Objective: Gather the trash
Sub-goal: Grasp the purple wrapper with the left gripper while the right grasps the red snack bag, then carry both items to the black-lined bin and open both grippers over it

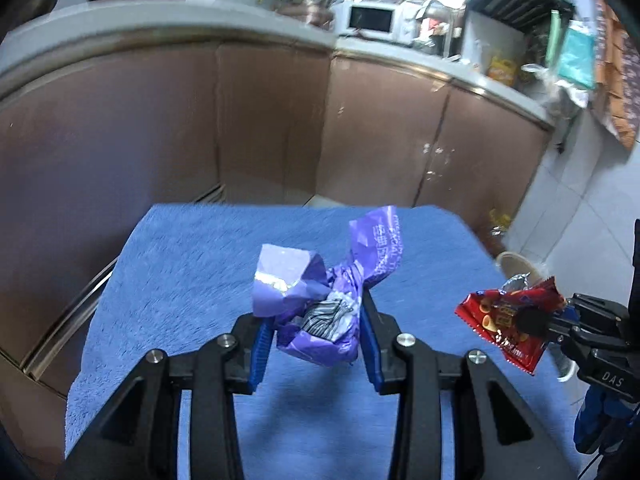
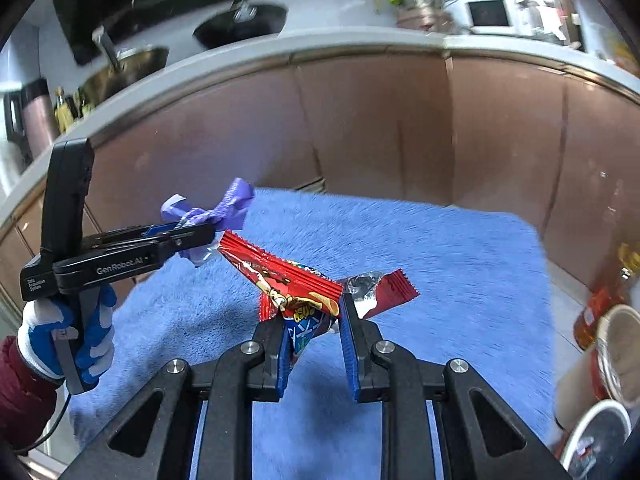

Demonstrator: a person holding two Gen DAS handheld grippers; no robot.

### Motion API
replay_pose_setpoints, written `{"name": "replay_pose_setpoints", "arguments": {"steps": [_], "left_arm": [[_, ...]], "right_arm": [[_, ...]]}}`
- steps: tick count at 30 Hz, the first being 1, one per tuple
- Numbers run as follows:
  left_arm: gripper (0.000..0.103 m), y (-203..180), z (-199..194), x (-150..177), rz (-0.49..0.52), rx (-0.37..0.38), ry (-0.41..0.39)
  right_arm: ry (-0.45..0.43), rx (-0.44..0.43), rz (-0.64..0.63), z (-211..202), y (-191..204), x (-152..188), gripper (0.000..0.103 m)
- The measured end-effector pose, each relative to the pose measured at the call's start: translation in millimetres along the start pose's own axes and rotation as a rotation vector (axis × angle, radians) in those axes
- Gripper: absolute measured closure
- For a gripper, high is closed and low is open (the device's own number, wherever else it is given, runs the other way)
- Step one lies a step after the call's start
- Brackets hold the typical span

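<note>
My left gripper (image 1: 316, 320) is shut on a crumpled purple wrapper (image 1: 308, 292), held above the blue towel (image 1: 192, 264). From the right wrist view the same left gripper (image 2: 200, 234) shows side-on at the left, with the purple wrapper (image 2: 224, 208) sticking out past its tips. My right gripper (image 2: 312, 320) is shut on a red snack wrapper (image 2: 292, 284) with a torn silver end, lifted off the blue towel (image 2: 440, 264). The left wrist view has the right gripper (image 1: 536, 322) at the right edge, holding the red snack wrapper (image 1: 500, 320).
Brown cabinet doors (image 1: 272, 120) under a grey counter (image 1: 200, 20) with a sink stand behind the towel. A paper cup (image 2: 616, 352) and a red bottle (image 2: 596, 312) are on the floor at the right. A gloved hand (image 2: 80, 336) holds the left gripper's handle.
</note>
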State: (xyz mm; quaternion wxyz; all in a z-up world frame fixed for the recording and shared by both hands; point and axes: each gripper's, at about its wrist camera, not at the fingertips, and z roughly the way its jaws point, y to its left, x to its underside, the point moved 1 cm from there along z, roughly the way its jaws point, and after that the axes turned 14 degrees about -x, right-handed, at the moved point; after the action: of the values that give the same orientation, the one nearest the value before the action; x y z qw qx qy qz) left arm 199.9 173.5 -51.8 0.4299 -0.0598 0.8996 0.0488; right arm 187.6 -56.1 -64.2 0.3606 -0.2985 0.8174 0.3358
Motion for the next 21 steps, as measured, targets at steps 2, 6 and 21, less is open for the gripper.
{"name": "replay_pose_setpoints", "arguments": {"steps": [2,6,21], "left_arm": [[0.067,-17.0,-14.8,-6.0,0.019,0.020,-0.020],[0.067,-64.5,-42.5,-19.3,0.063,0.087,-0.060],[0.066,-305.9,-58.5,-27.8,0.314,0.365,-0.032]], "right_arm": [[-0.045,0.035,0.012,-33.6,-1.8,4.6,0.083],[-0.117,0.108,0.031,-82.9,-10.3,11.8,0.083],[-0.306,0.557,0.250,-237.6,-117.8,80.5,0.083]]}}
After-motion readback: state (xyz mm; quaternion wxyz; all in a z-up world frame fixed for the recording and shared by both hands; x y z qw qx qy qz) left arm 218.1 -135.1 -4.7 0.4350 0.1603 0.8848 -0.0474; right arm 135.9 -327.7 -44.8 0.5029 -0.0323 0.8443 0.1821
